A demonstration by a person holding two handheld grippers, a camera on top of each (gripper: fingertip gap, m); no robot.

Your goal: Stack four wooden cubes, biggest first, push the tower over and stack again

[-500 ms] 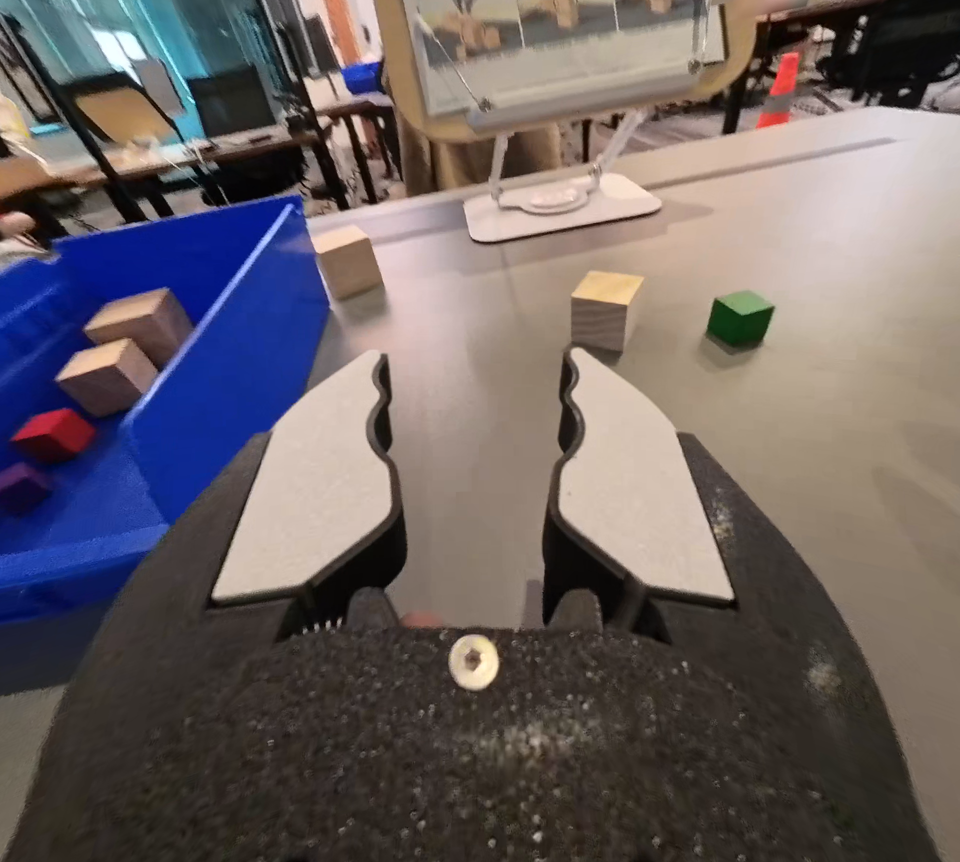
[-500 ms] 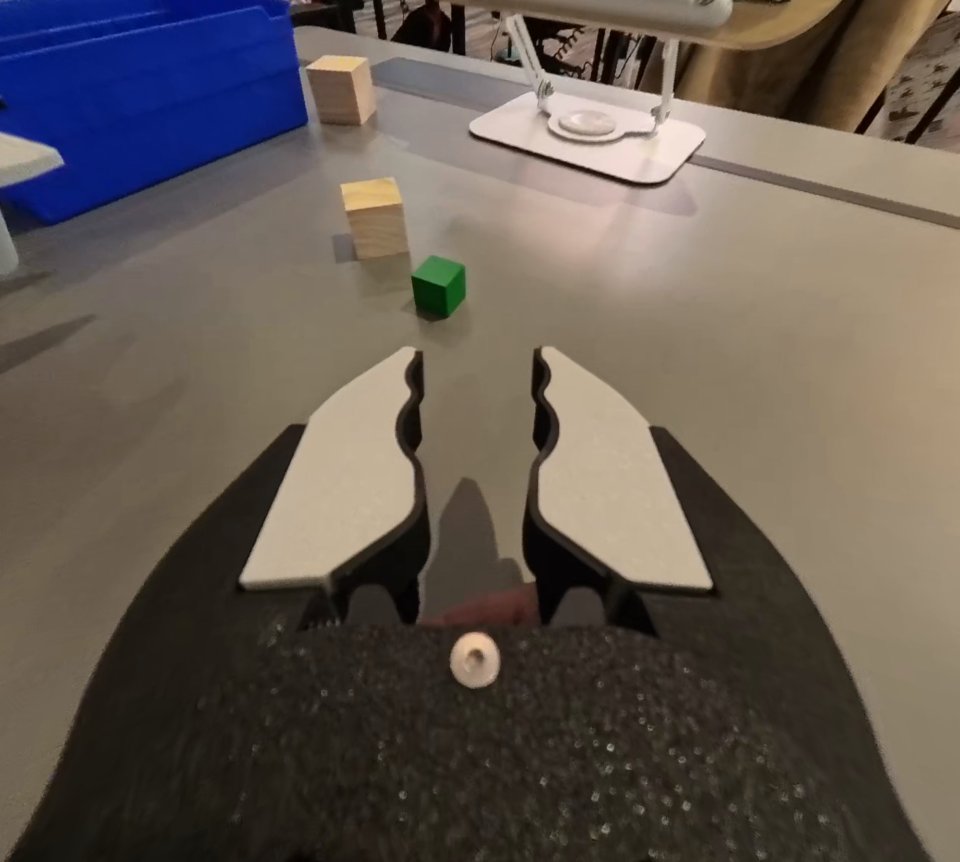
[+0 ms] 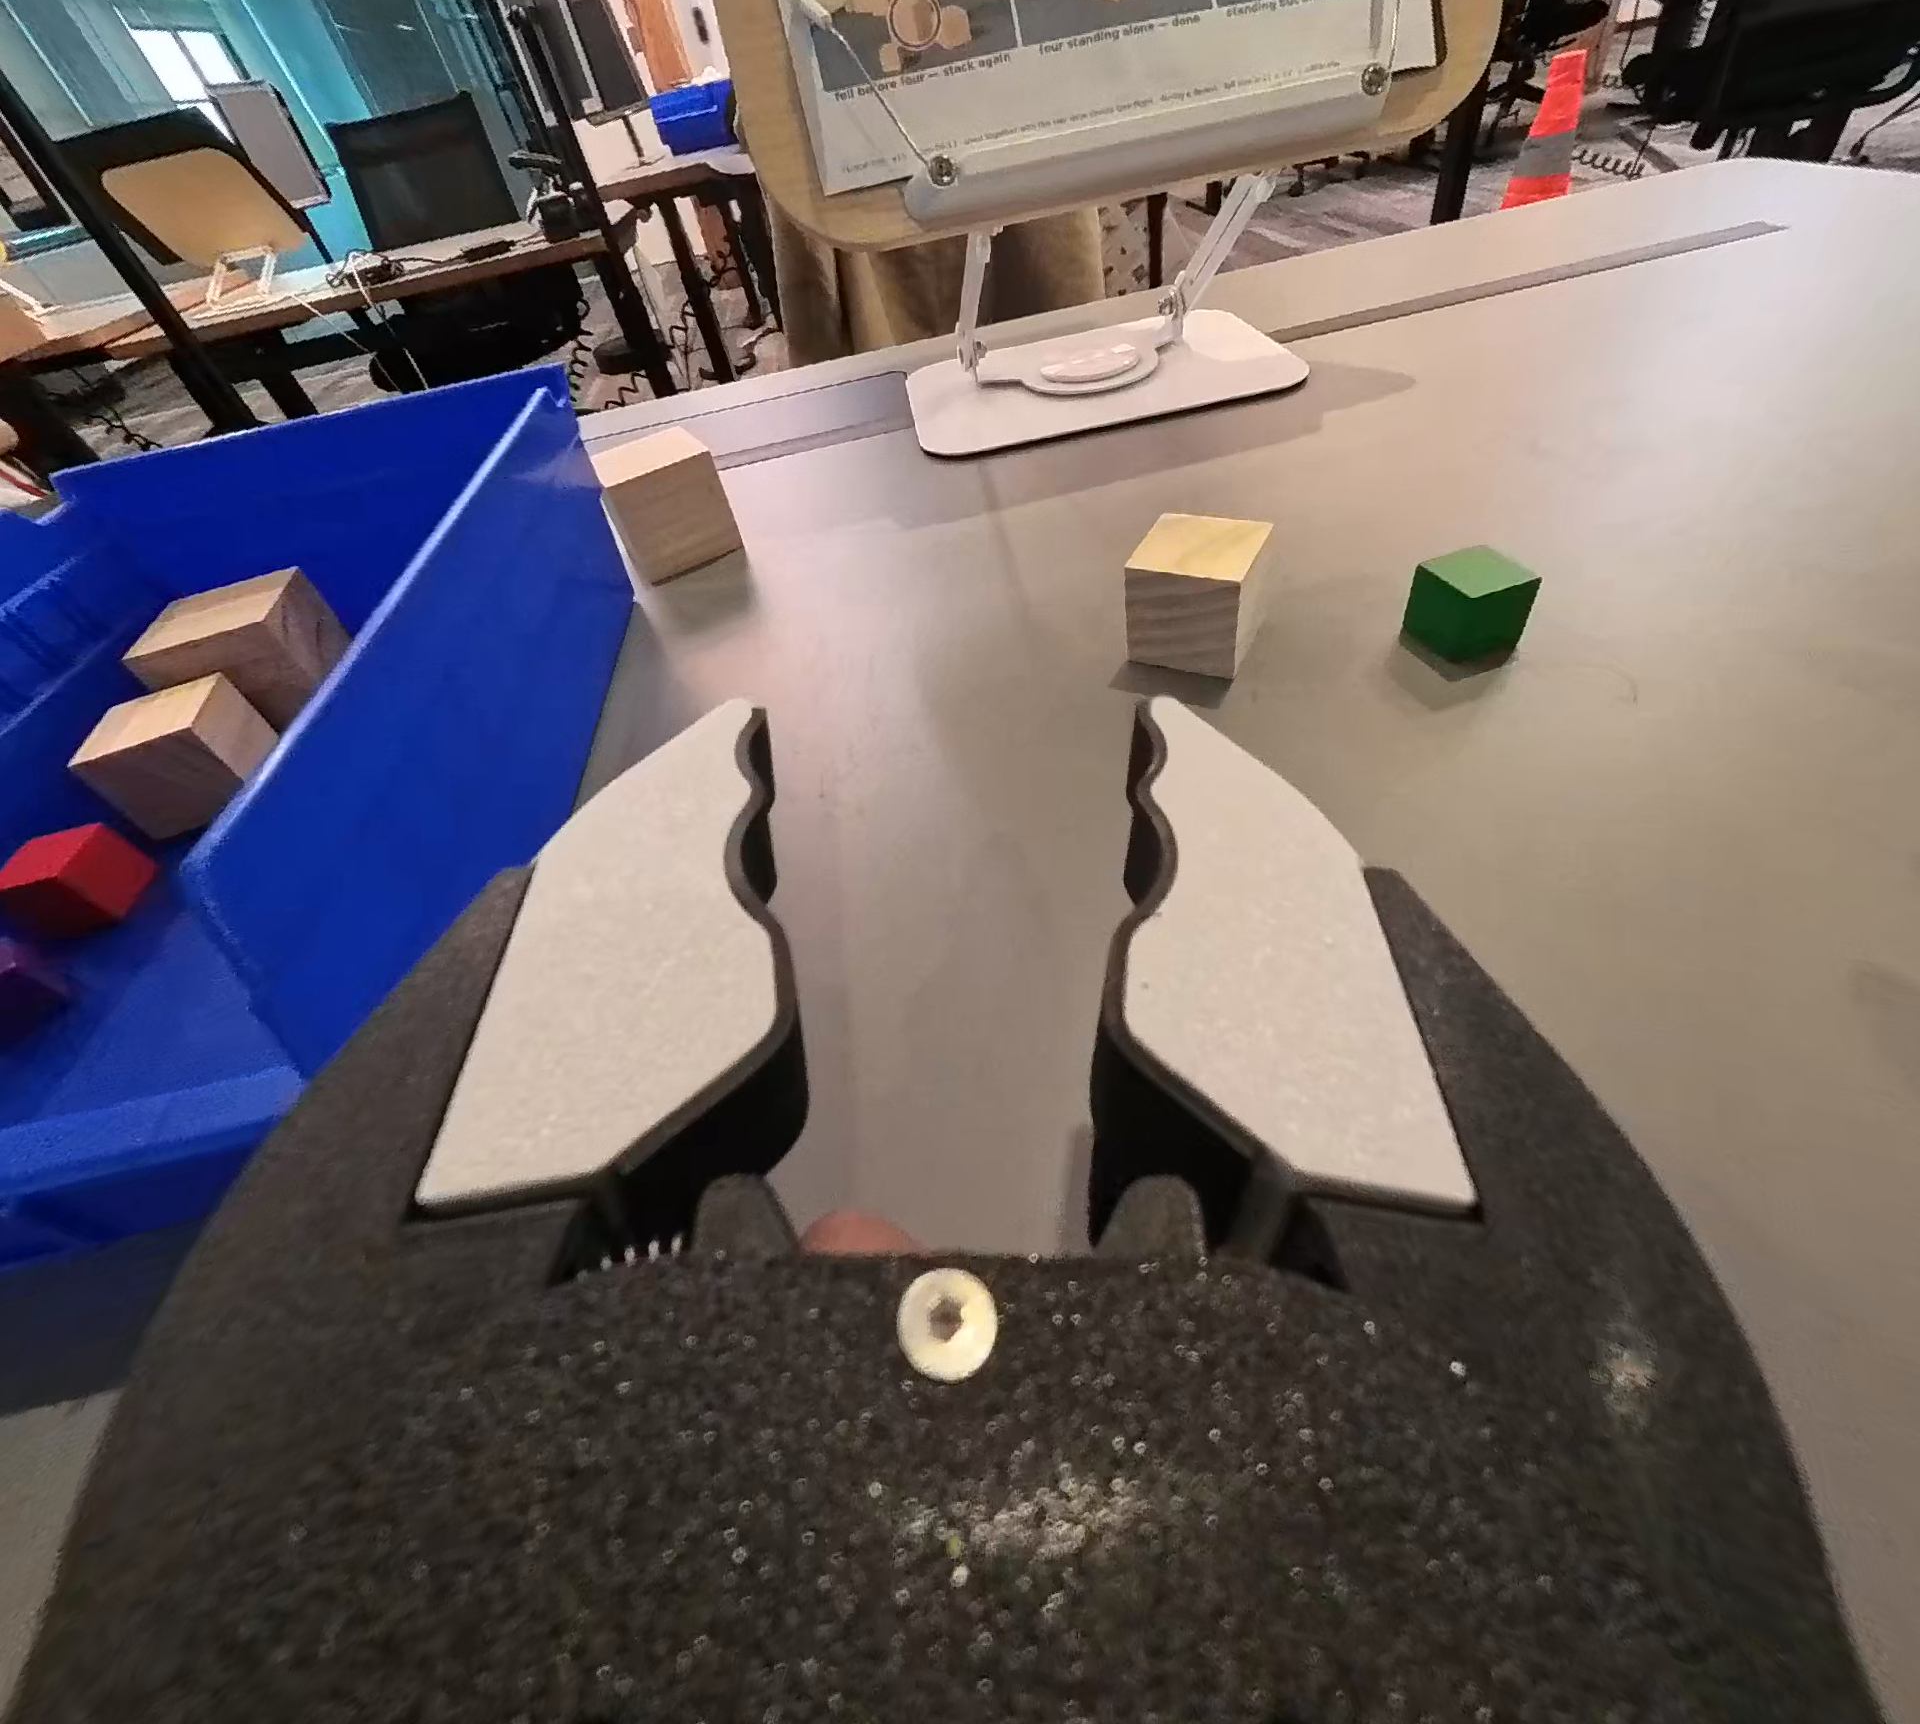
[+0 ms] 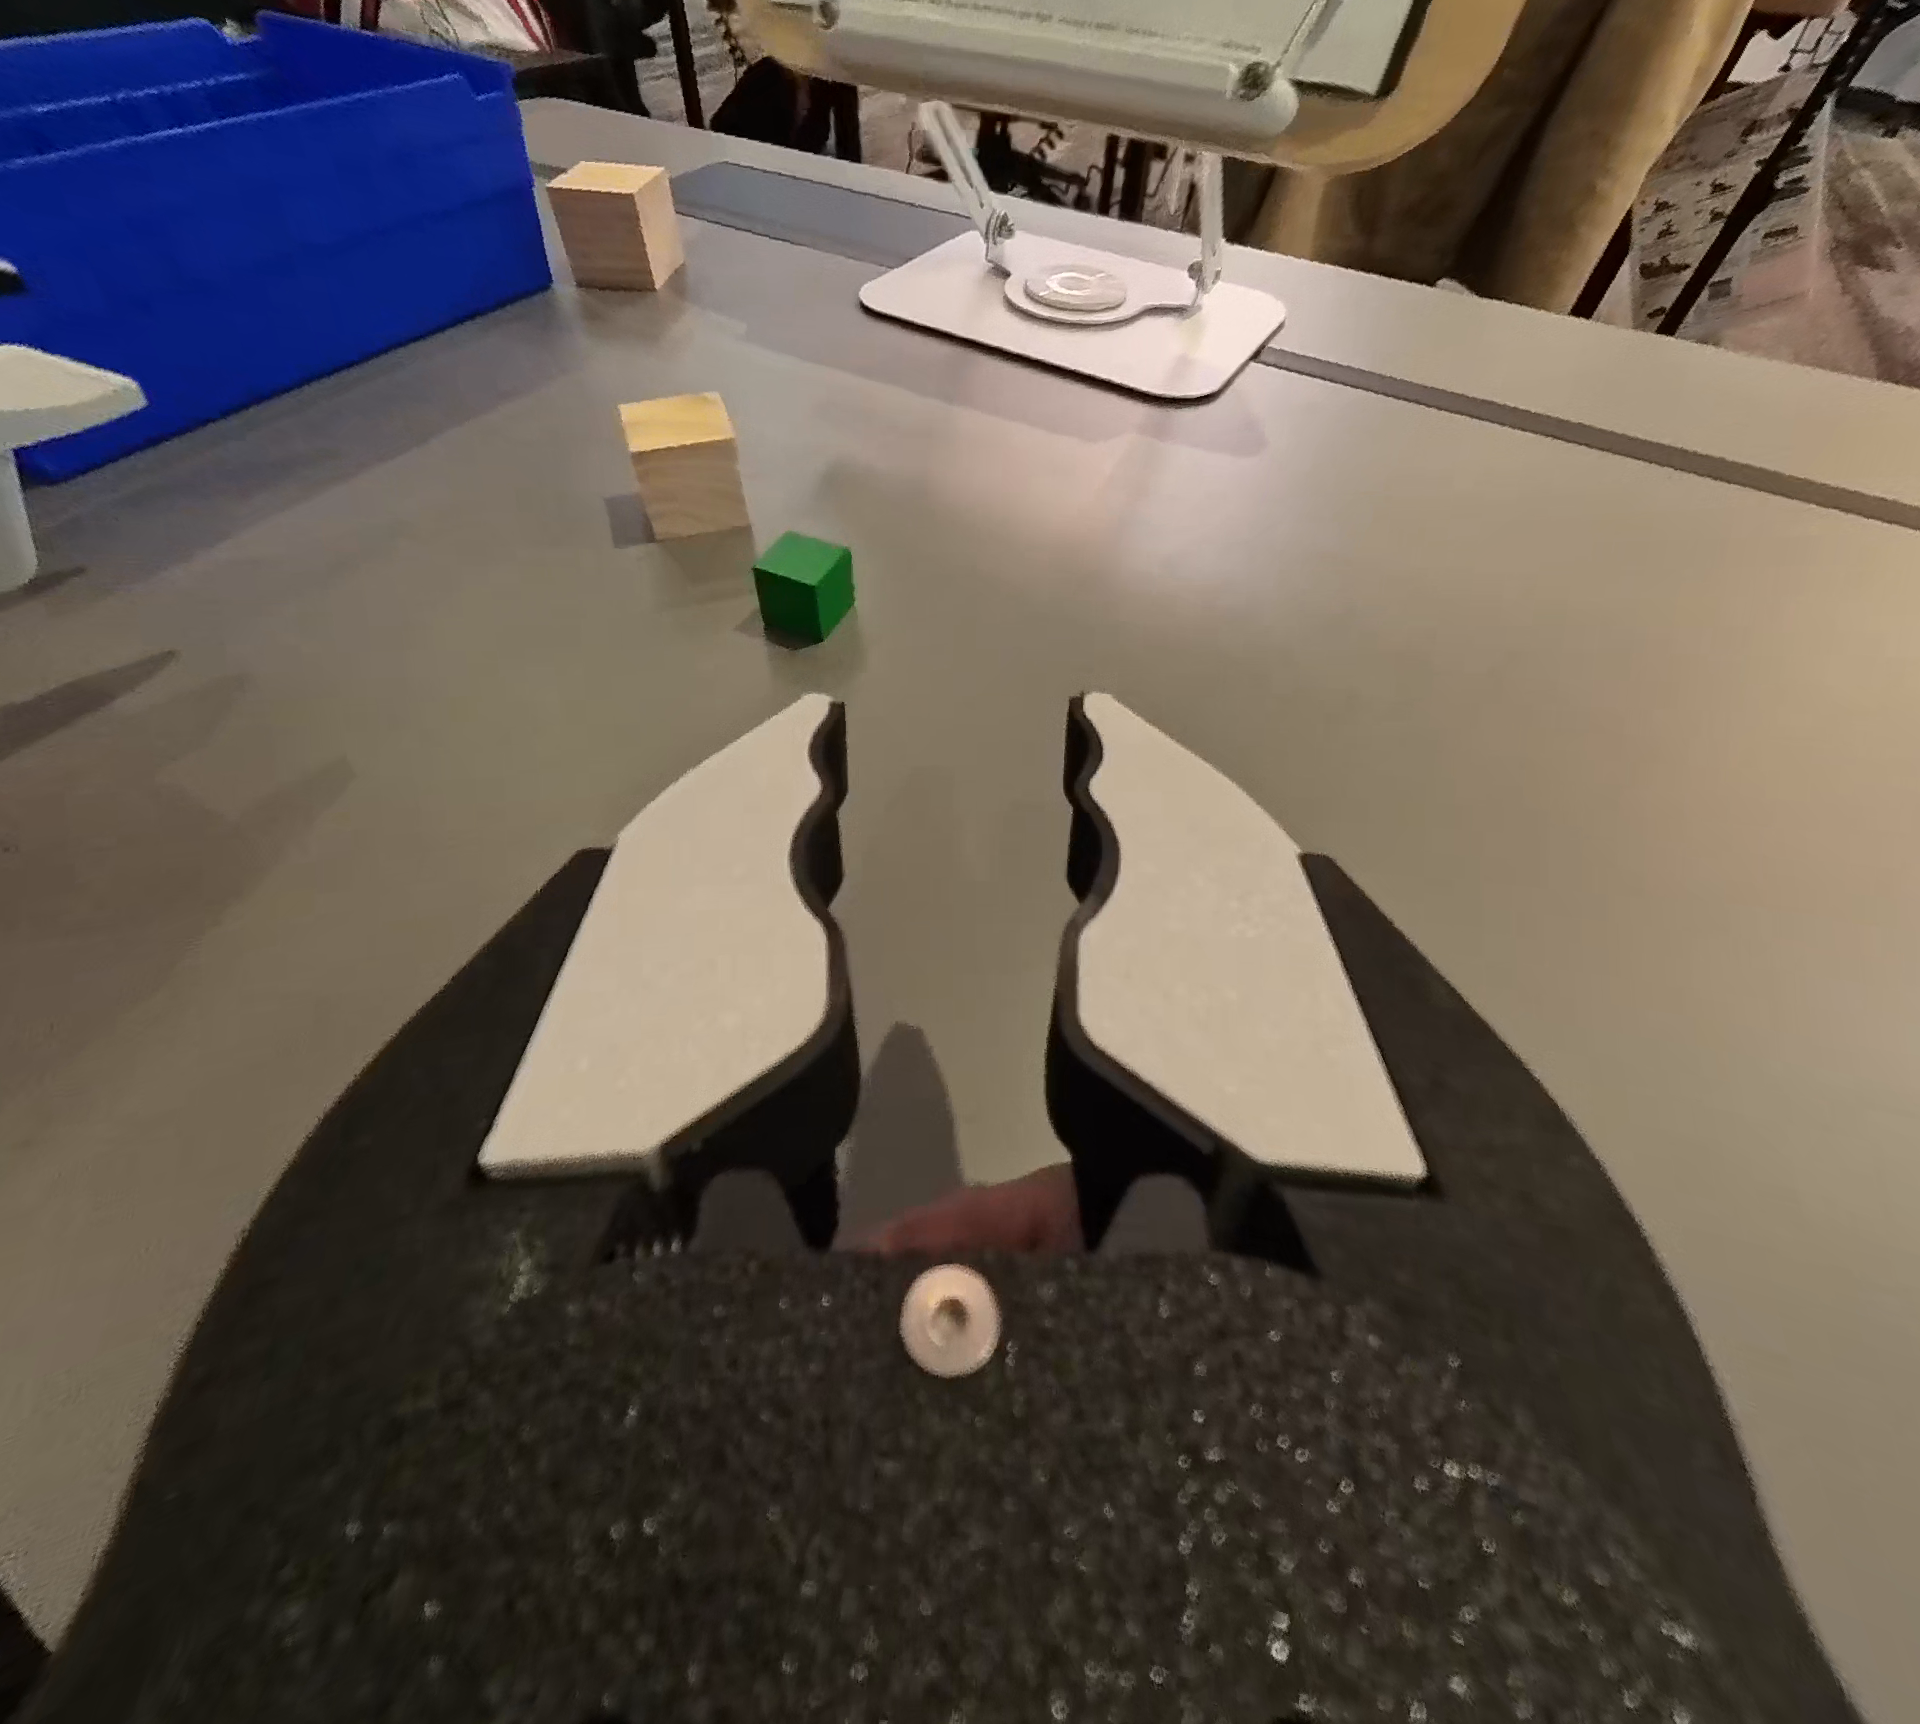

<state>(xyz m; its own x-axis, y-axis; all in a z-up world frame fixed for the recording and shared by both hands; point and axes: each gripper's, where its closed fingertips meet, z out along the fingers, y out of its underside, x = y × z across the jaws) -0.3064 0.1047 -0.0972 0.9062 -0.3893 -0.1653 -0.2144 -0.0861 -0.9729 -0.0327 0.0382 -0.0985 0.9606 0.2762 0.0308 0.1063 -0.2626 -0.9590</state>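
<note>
Both tools spread and empty — left tool (image 3: 951,724), right tool (image 4: 954,713) — green cube (image 4: 803,585) seemingly just beside pale cube (image 4: 684,465)

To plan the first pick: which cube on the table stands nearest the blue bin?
The pale wooden cube beside the blue bin; the yellowish cube and green cube stand farther away.

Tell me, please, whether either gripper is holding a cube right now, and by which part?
Nothing is held. The left gripper and the right gripper are both open over the bare table, with no cube between their fingers.
</note>
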